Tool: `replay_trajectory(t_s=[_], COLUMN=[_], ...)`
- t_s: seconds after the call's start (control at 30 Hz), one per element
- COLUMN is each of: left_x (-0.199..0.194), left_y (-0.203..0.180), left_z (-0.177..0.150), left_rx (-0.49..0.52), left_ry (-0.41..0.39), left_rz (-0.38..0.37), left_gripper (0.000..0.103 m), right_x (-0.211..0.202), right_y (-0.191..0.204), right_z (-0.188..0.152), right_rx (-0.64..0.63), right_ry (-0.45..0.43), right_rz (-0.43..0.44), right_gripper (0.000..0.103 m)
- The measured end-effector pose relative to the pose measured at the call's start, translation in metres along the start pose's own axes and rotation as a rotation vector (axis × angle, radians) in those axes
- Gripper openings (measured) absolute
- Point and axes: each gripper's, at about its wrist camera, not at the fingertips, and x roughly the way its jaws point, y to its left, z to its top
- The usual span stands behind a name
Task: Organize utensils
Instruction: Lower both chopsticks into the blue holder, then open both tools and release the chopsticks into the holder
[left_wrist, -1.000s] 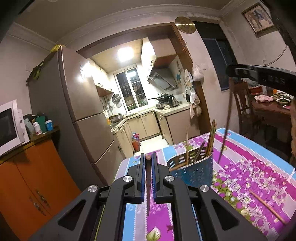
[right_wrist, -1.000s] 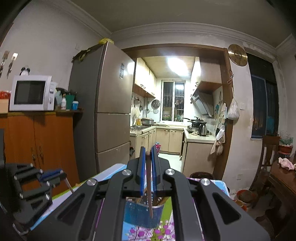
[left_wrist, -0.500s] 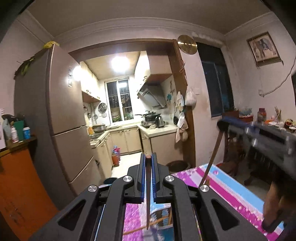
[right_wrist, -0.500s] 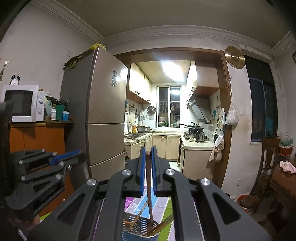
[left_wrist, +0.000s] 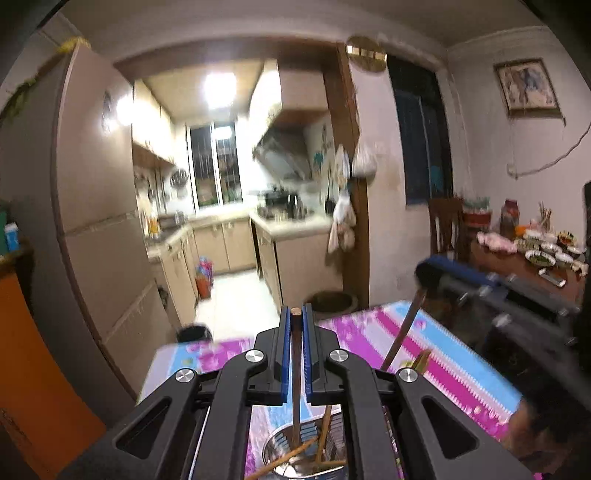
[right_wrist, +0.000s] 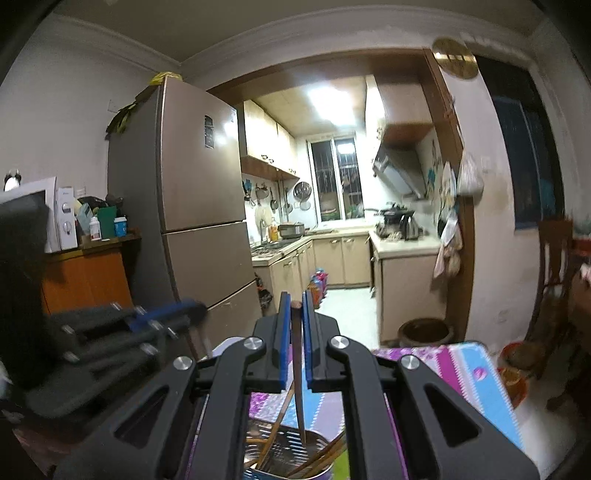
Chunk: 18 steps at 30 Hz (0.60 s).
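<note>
Chopsticks stood pinched in both grippers, one apiece. At the bottom centre of the left wrist view, the left gripper (left_wrist: 295, 325) had its jaws closed to a narrow slot on a dark chopstick (left_wrist: 295, 373) whose long axis ran down and out of the jaws, tip inside the metal holder (left_wrist: 275, 452) directly beneath. The right gripper (right_wrist: 295, 314) likewise had its jaws clamped on a second chopstick (right_wrist: 298, 373), hanging nearly upright with its tip just within the rim of the same holder (right_wrist: 255, 448), among sticks already leaning there. Both sat straight over the holder, neither clearly nearer. Judging from this, letting go would drop each stick in lengthwise. Beyond, the floral-clothed surface (left_wrist: 443, 354) stretched to the right of the frame. Farther off, a refrigerator (right_wrist: 199, 206) filled the left middle, the lit kitchen behind it.
</note>
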Motion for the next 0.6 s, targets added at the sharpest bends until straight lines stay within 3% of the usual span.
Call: replay_trajectory(t_s=[0.13,0.27,0.3,0.37,0.4,0.43,0.47,0.5,0.6], left_x=[0.04,0.066,0.066,0.06,0.054,0.047,0.037,0.03,0.002], left_y=[-0.001,0.001,0.002,0.008,0.013,0.017,0.024,0.026,0.039], left_z=[-0.027,-0.053,-0.056,-0.053,-0.048,-0.042,-0.033,-0.029,-0.015], left_rx=[0.001,0.016,0.017,0.009,-0.004,-0.012,-0.019,-0.02,-0.015], left_ry=[0.117,0.177,0.175,0.153,0.132,0.11,0.077,0.057,-0.002], left_rz=[-0.011,0.008,0.01,0.003,0.001,0.002,0.007,0.011,0.032], left_gripper=[0.007,0.008,0.008,0.008,0.016,0.024,0.039,0.043,0.044], right_x=[0.018,0.042,0.044,0.041,0.038,0.034,0.032,0.03,0.021], right_y=[-0.009,-0.012,-0.011,-0.01,-0.01,-0.01,-0.01,-0.011,-0.012], right_z=[-0.012,-0.028,-0.03,-0.032,-0.031,-0.029,-0.028,-0.027,-0.024], right_rx=[0.065,0.076,0.06,0.046,0.045,0.041,0.038,0.036,0.023], right_ry=[0.048,0.146,0.152,0.142,0.13,0.115,0.11,0.105,0.084], right_rz=[0.027,0.022,0.002,-0.007,-0.009,-0.01,-0.01,-0.01,-0.013], right_gripper=[0.005,0.005,0.006,0.021,0.032,0.033,0.033,0.033,0.033])
